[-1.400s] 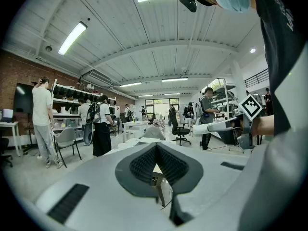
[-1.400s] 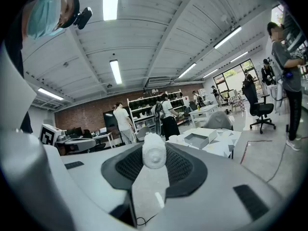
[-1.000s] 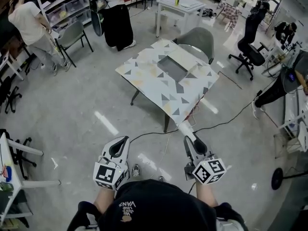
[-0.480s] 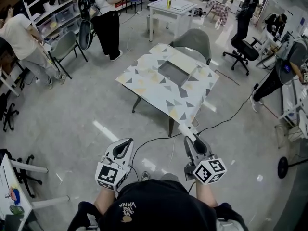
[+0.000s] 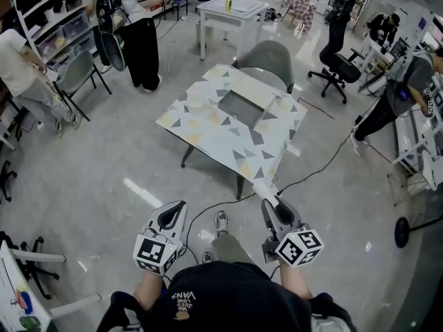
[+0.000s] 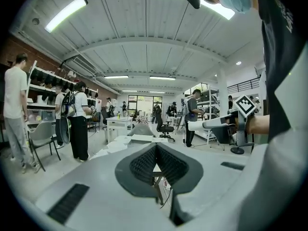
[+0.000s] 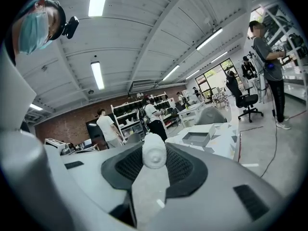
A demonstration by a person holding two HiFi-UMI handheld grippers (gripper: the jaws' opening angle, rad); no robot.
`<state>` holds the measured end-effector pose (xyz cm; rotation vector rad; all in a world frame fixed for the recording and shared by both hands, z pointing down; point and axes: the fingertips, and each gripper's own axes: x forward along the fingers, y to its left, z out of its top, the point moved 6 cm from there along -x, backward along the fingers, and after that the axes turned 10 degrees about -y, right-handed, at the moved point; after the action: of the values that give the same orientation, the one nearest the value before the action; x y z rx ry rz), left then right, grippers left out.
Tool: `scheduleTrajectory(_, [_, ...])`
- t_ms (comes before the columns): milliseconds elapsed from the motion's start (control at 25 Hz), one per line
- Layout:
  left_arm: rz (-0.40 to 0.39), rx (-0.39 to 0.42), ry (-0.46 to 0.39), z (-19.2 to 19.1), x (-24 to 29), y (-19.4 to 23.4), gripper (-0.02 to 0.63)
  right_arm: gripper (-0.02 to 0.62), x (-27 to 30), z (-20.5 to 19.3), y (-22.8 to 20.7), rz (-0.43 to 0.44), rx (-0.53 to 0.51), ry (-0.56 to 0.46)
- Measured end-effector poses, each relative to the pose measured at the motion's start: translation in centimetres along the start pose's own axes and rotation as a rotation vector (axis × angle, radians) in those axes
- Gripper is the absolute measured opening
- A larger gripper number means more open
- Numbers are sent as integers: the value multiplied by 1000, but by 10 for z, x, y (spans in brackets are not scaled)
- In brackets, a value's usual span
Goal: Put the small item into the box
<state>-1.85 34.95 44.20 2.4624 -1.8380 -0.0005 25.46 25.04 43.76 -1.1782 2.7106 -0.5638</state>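
Note:
The open grey-lined box (image 5: 239, 108) sits in the middle of a low table (image 5: 201, 133) covered with a triangle-patterned cloth, ahead of me. My right gripper (image 5: 268, 199) is shut on a small white roll (image 5: 264, 187) that sticks out past its tips; in the right gripper view the roll (image 7: 154, 150) stands between the jaws, with the box (image 7: 196, 138) far beyond. My left gripper (image 5: 169, 216) is shut with nothing in it; its pads (image 6: 144, 160) meet at the tip in the left gripper view. Both grippers hang over the floor, short of the table's near corner.
A grey chair (image 5: 268, 52) stands behind the table, a white table (image 5: 232, 7) further back, and a black office chair (image 5: 336, 64) at right. Cables (image 5: 315, 171) run across the floor. People stand at left by shelves (image 5: 41, 26) and at right. My shoe (image 5: 221, 221) shows below.
I have walked toward the table: it sits lower and nearer in the head view, and my foot has stepped into sight between the grippers. The right gripper still grips the roll.

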Motion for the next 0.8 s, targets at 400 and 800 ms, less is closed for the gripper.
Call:
scheduleTrajectory(400, [6,20,10,11,93,41,6,127,87,17,-53,32,23,-4])
scheduleTrajectory(800, [11,45,-33,33,206,77,6,126,180,52,-120,49,14,-14])
